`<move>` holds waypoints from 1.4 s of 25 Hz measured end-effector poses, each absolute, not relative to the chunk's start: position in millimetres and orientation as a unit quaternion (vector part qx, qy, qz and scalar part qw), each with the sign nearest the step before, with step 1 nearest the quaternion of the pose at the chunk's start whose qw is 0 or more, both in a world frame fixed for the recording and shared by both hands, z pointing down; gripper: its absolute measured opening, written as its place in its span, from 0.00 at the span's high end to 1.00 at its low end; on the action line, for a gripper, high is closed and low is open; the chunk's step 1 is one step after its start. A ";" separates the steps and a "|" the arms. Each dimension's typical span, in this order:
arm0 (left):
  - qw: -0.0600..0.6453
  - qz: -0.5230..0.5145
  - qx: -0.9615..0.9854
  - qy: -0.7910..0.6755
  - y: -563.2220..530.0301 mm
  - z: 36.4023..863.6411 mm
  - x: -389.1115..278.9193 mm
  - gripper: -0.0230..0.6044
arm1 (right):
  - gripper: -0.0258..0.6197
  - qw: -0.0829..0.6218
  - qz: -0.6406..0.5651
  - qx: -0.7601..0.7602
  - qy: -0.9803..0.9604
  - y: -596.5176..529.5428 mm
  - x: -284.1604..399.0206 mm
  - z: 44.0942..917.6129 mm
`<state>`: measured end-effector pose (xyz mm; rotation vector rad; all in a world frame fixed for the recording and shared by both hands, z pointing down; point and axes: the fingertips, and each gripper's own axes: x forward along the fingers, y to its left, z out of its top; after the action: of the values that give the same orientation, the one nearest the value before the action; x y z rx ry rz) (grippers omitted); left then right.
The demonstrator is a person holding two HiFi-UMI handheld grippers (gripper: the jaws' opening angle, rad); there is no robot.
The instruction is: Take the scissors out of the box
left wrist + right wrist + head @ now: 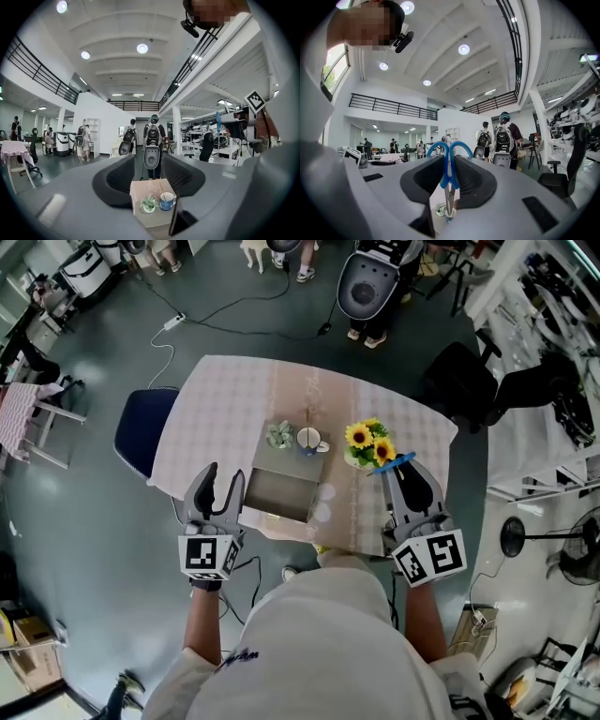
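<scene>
In the head view an open grey box (286, 465) sits mid-table on the checked cloth (225, 399). My right gripper (401, 471) is up at the box's right, near the sunflowers, shut on blue-handled scissors (396, 463). In the right gripper view the scissors (449, 180) stand upright between the pads, handle loops above and blades pointing down; the gripper (449, 164) is level. My left gripper (225, 476) hovers at the box's left edge, open with nothing in it. In the left gripper view the gripper (149, 161) shows a clear gap.
A small green plant (279, 434) and a striped cup (309, 439) stand behind the box, with a sunflower bunch (367, 442) to their right. A blue chair (141, 427) is at the table's left and a black chair (459, 381) at its right. People stand further off.
</scene>
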<state>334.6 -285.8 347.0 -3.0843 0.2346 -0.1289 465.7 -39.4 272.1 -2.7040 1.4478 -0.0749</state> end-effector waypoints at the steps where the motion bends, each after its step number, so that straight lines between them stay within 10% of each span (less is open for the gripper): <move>1: 0.024 -0.041 -0.996 0.071 -283.1 346.7 336.6 0.65 | 0.82 0.038 -0.024 -0.883 0.467 -35.3 466.1 272.1; 35: 0.029 -0.033 -0.999 0.033 -264.0 343.5 349.9 0.68 | 0.83 0.045 -0.023 -0.892 0.450 -16.7 452.3 273.1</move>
<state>349.9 -264.0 343.5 -3.0798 0.1005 -0.1007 452.3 -16.7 273.1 -2.7246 1.3744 -0.0712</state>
